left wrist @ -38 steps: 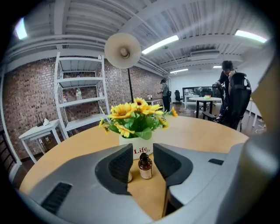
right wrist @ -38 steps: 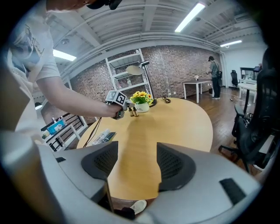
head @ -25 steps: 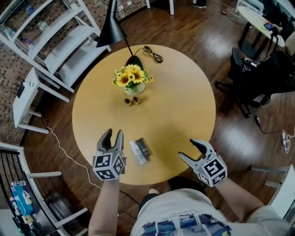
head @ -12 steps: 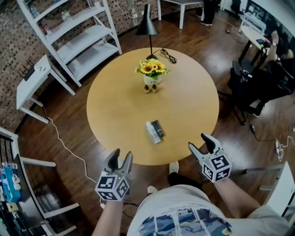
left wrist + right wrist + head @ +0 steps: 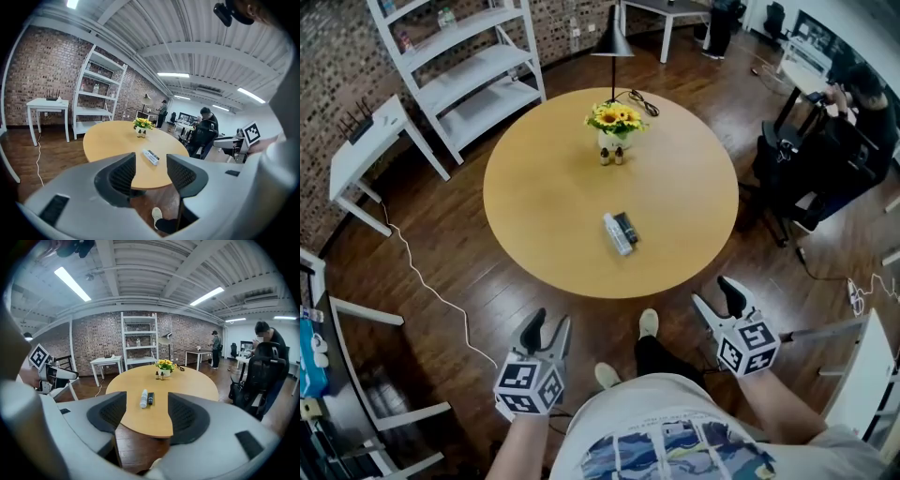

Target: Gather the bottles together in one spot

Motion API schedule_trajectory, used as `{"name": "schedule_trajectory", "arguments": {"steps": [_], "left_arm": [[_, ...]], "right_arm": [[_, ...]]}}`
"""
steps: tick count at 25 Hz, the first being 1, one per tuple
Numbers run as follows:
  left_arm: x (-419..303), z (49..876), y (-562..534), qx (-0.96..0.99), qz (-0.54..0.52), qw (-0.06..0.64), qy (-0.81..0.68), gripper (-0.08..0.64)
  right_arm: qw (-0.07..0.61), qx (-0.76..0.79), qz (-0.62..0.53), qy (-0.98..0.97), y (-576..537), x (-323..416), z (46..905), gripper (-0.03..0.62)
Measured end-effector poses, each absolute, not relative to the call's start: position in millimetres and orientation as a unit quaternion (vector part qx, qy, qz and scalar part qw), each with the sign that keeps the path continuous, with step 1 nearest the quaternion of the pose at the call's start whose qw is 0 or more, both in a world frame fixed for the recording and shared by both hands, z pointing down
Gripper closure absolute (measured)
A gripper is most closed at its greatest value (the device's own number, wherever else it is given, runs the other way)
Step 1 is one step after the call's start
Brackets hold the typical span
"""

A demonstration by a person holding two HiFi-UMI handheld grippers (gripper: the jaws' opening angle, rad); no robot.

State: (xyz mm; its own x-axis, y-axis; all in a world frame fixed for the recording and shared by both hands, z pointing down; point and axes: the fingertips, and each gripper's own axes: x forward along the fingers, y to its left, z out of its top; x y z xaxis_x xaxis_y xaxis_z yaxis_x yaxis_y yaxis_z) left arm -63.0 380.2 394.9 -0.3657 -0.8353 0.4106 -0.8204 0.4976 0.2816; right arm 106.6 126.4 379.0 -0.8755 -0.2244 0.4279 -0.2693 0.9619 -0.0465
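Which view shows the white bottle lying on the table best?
The head view: from above, the white bottle shows at full length, beside a dark bottle. The right gripper view shows it foreshortened, nearly end-on. The left gripper view shows it small and at a slant.

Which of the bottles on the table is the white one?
The white bottle lying flat mid-table, just left of the dark bottle alongside it; the two small brown bottles by the sunflowers stand upright.
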Motion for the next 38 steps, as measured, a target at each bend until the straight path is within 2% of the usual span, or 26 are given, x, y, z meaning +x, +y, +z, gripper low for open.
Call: {"name": "schedule_trajectory", "arguments": {"steps": [12,21,30,38], "left_arm": [[-21.8,397.1,408.5,0.520,-0.009,0.272,-0.810,0.377],[-25.3,402.3,410.4,0.515,-0.036,0.276,-0.811,0.357],[-37.6,409.4,421.0,0.491,-0.039,0.287,-0.821,0.357],[-55.8,423.3,400.8,0.444,-0.036,0.314,-0.838,0.357]], "right_arm": [[0.223,0.124,0.048,-0.966,169.3,132.0,380.1,0.294],[0.253,0.096,0.046,-0.962,177.7,125.2,406.7,0.293],[0.294,0.041,0.019,-0.955,158.3,61.1,458.7,0.293],[0.362,0.016,0.017,-0.932,85.9,-47.6,548.9,0.307]]}}
